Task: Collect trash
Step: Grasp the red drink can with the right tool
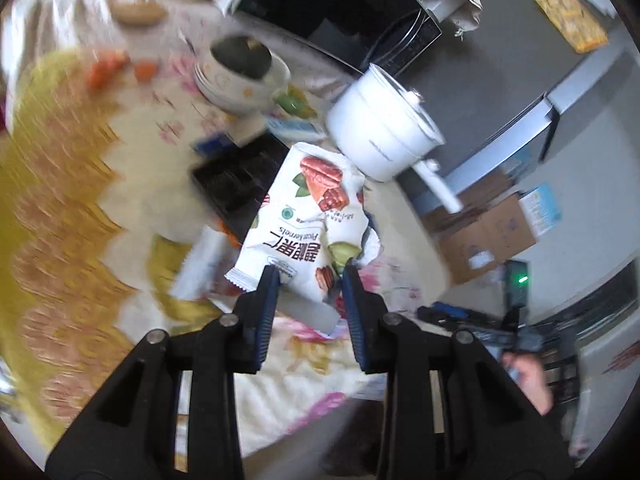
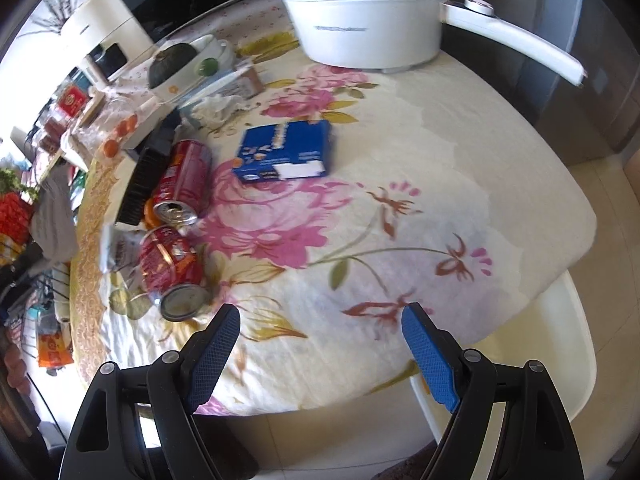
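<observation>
Left wrist view, blurred:
- Left claw (image 1: 308, 276), lower centre: clenched on bottom edge of white snack bag (image 1: 308, 208); the two pads pinch it from either side. Bag printed w/ pecans, hangs mid-frame, tilted.
- Black tray (image 1: 236, 184), left of bag, partly behind it, on counter (image 1: 132, 184) w/ floral cloth.
- White pot (image 1: 380, 128) w/ long handle, upper right of bag, at counter edge.
- Bowl (image 1: 244, 76) w/ dark contents, upper centre; orange bits to its left, too blurred to name.
- Cardboard box (image 1: 484, 240) on floor, right side.
- A hand (image 1: 528, 376), lower right, on dark gear; detail unclear.

Right wrist view:
- Right claw (image 2: 320, 332), bottom: released, jaws wide apart, nothing between; above cloth near counter edge.
- Two red cans (image 2: 176, 240), left of centre, both lying on side, one above the other in frame, touching or nearly so; upper one's opened top faces the camera.
- Blue box (image 2: 286, 152), centre, flat on cloth, apart from cans.
- Crumpled tissue (image 2: 218, 106), upper left of blue box.
- Black tray (image 2: 142, 184) on edge, just left of upper can.
- White pot (image 2: 364, 20), top centre, handle toward upper right.
- Bowl w/ dark item (image 2: 172, 64), upper left.
- Pale chair seat (image 2: 560, 352), lower right, below counter edge.
</observation>
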Demonstrator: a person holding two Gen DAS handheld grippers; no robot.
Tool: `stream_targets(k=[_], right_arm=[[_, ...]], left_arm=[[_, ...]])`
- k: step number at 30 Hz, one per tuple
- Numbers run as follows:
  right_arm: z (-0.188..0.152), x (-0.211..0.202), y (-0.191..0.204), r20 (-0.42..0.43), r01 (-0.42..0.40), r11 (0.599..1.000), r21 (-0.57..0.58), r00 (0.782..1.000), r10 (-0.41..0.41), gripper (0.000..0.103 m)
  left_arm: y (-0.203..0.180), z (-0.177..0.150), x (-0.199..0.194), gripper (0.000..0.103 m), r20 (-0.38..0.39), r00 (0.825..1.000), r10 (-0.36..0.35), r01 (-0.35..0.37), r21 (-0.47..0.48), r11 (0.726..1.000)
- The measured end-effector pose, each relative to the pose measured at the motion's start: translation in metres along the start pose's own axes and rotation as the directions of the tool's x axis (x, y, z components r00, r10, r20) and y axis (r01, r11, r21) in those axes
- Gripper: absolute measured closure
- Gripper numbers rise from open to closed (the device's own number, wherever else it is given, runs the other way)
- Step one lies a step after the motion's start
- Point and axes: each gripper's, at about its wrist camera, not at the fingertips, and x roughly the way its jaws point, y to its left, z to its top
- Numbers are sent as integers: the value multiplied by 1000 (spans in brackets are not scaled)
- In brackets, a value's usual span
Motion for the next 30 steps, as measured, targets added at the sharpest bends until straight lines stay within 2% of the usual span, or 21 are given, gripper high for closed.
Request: stream_targets(k=[2, 4, 10, 16, 26, 30], right_arm=[[4, 4, 16, -4, -14, 999, -38, 1000, 14, 19], [5, 11, 33, -18, -25, 997, -78, 1000, 24, 19], [6, 38, 83, -72, -90, 986, -139, 994, 81, 19], [8, 64, 115, -116, -114, 976, -186, 989, 94, 19], [9, 97, 124, -174, -77, 980, -186, 984, 44, 21], [8, 101, 128, -168, -65, 976, -208, 985, 30, 31]], left_arm=[[3, -3, -2, 68, 5, 993, 120, -120, 22, 992], [10, -9, -1, 68, -16, 983, 180, -180, 7, 984], [23, -16, 1, 68, -50, 973, 226, -226, 9, 974], [33, -23, -1, 68, -82, 966, 245, -245, 12, 970], [39, -24, 2, 68, -98, 963, 252, -253, -2, 967], [37, -24, 3, 68, -96, 964, 249, -250, -3, 968]])
